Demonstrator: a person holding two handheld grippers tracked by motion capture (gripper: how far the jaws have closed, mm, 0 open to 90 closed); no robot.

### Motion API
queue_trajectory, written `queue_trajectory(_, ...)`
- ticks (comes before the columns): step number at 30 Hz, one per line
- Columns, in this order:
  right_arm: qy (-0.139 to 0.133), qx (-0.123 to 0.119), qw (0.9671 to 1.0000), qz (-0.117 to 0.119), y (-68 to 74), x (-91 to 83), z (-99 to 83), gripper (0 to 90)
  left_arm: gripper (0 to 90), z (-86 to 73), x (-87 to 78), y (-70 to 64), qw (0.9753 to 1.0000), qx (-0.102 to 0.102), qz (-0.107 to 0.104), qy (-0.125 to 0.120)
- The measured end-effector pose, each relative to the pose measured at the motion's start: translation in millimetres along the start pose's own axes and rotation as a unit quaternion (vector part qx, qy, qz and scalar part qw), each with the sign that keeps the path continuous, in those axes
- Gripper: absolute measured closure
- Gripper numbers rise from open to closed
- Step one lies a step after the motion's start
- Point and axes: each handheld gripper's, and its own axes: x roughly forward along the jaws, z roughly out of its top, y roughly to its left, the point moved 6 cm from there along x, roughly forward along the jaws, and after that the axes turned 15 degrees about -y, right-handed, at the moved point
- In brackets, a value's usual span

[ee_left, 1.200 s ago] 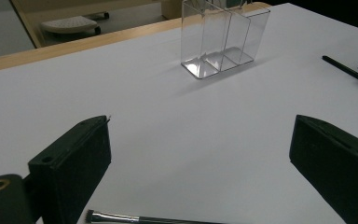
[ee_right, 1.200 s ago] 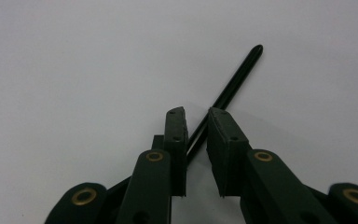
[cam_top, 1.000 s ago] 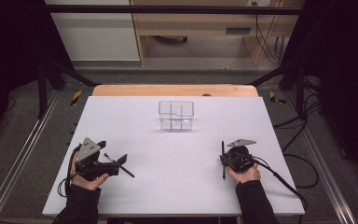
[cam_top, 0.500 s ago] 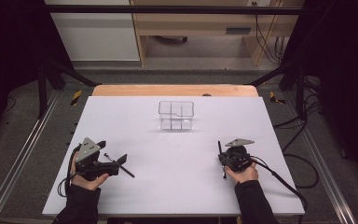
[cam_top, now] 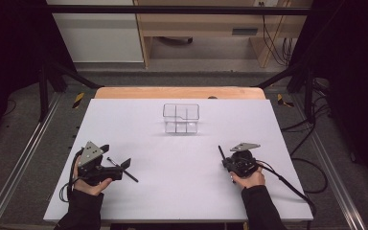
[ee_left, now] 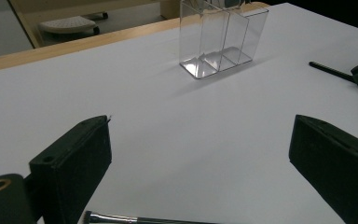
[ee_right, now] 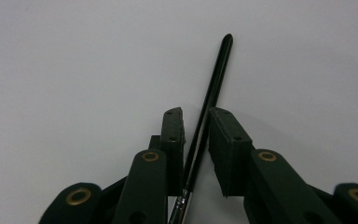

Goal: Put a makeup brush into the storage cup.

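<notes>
A person sits at a white table [cam_top: 172,191] and holds a gripper in each hand.

The right gripper [cam_top: 224,160] is near the right side of the table, close to the person. Its two black jaws are almost shut, with a thin black brush [ee_right: 210,107] between them. The brush handle runs up between the jaws and pokes out past their tips. One jaw touches the handle. I cannot tell if the other jaw touches it too, so it may be only a loose hold.

The left gripper [cam_top: 117,165] is near the left side of the table. Its jaws are wide open and hold nothing. A second brush [cam_top: 123,170] lies flat on the table just by these jaws. In the left gripper view its shiny metal part [ee_left: 121,218] lies low between the jaws.

A clear plastic box [cam_top: 180,118] stands upright farther back, in the middle of the table. It has a few small compartments inside. It is well apart from both grippers.
</notes>
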Motion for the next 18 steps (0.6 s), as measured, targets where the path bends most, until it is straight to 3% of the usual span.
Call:
queue_trajectory(4, 0.001, -0.005, 1.0, -0.003, 0.2, -0.1, -0.2, 80.1, 4.9, -0.2, 0.2, -0.2, 1.0, 0.0, 0.0, 0.001)
queue_trajectory(8, 0.004, -0.011, 0.9999, 0.01, 1.5, -0.8, -0.1, 82.7, 4.9, -0.1, 0.1, -0.1, 1.0, 0.0, -0.001, 0.0)
queue_trajectory(18, 0.005, -0.033, 0.9992, 0.024, 3.2, -0.1, -0.2, 81.5, 5.0, -0.4, 0.6, -0.7, 1.0, 0.0, -0.002, 0.001)
